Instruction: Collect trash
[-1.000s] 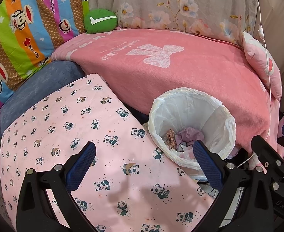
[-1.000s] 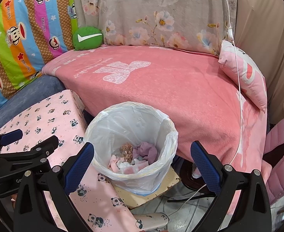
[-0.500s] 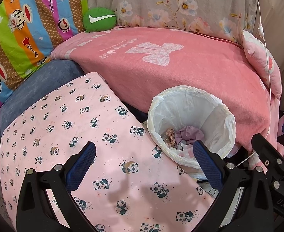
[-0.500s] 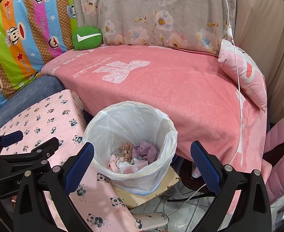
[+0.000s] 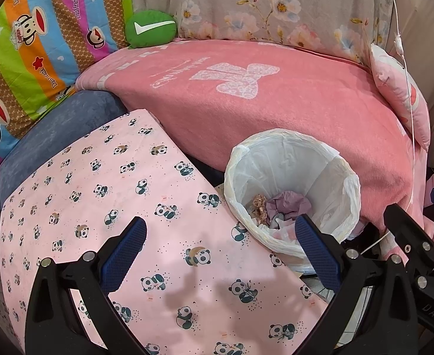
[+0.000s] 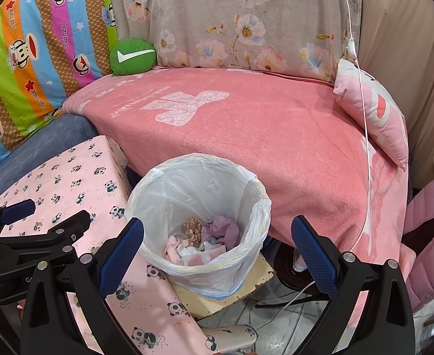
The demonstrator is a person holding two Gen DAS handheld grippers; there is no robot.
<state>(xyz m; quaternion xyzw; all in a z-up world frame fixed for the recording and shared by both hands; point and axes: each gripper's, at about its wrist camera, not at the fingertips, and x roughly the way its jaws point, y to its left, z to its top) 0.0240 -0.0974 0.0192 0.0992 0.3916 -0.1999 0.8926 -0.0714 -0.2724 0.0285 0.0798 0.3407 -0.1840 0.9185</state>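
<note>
In the left wrist view we hold the left gripper (image 5: 221,244) with its blue-padded fingers (image 5: 124,254) spread wide and nothing between them, hovering over the panda-print cloth (image 5: 134,195) that lies just left of the trash bin (image 5: 293,159). The bin, lined with a white plastic bag, stands against the front edge of the pink blanket (image 5: 276,109), and inside it we see the trash (image 5: 279,210): a brownish crumpled scrap, a purple wad and some pale pink and white pieces at the bottom. Right of the bin the black frame of the right gripper (image 5: 415,236) pokes into view (only one blue tip shows here). Far behind the bin a green cushion (image 5: 151,28) with a white tick rests at the blanket's back corner. In the right wrist view the right gripper (image 6: 217,245) is likewise wide open and empty, its fingers (image 6: 314,253) straddling the trash bin (image 6: 199,174) from above, without touching its rim. The trash (image 6: 205,236) sits low in the liner. The bin stands on a worn beige board (image 6: 246,284), the panda-print cloth (image 6: 69,177) just to its left, where the left gripper (image 6: 36,219) hangs open too. A pink pillow (image 6: 373,109) lies on the blanket well right of the bin, a white cord (image 6: 361,88) draped across it.
</note>
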